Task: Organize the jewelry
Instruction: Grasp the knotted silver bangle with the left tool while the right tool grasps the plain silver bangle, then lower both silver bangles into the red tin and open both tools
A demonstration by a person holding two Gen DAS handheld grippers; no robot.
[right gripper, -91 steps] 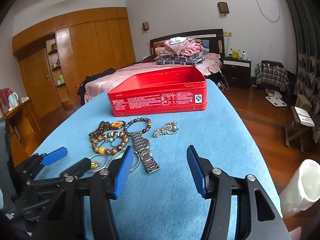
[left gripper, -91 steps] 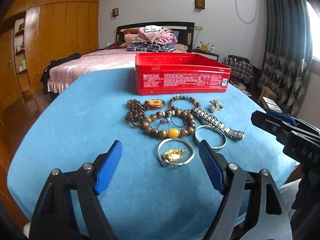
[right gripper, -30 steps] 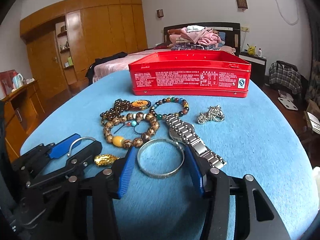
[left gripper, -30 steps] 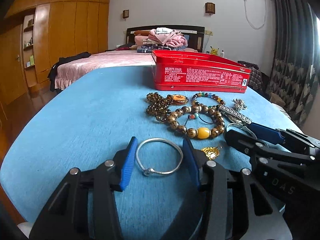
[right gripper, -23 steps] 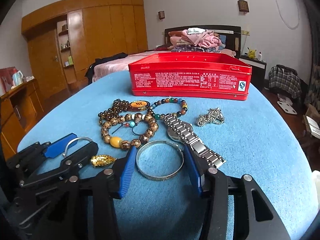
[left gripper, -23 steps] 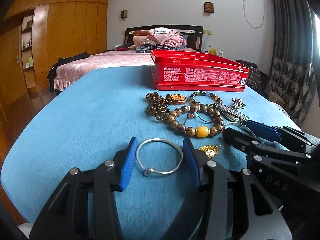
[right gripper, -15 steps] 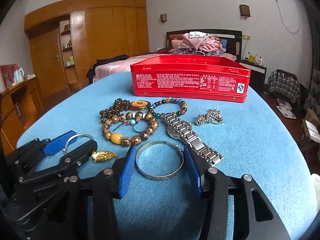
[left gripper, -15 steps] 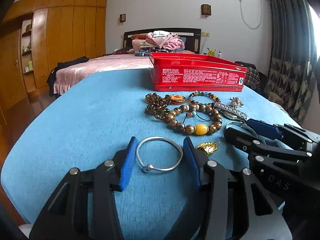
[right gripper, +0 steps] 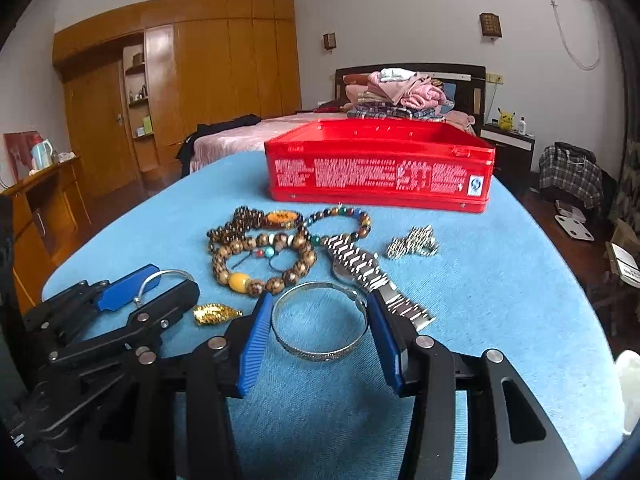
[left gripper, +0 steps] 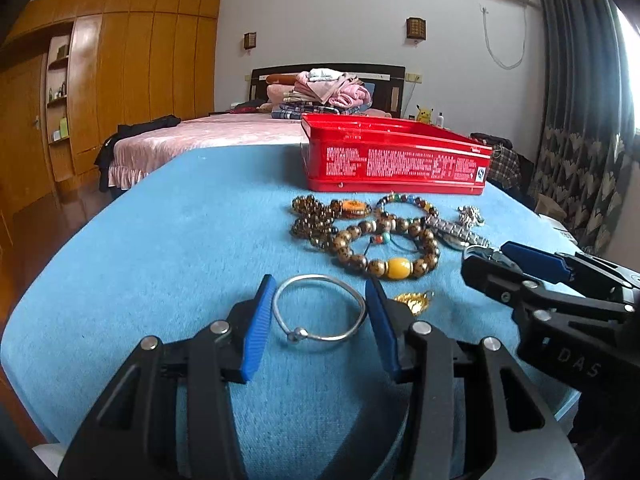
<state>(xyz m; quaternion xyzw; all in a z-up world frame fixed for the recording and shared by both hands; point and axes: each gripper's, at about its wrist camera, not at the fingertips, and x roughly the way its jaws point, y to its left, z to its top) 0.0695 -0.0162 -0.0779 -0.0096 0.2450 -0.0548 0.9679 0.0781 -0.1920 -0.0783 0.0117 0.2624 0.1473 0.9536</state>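
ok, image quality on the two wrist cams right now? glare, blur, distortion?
Left wrist view: strong fisheye bend, black vignette corners, the window blown out at the right edge; the thin silver bangle between the left gripper fingers is sharp. Right wrist view: same barrel curve, even soft light, no hard shadows; the wide silver bangle is crisp, the red tin print too soft to read.

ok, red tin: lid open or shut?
Open. The red tin has no lid on it: the right wrist view looks over its front wall to the inner back wall. Whether anything is inside cannot be told.
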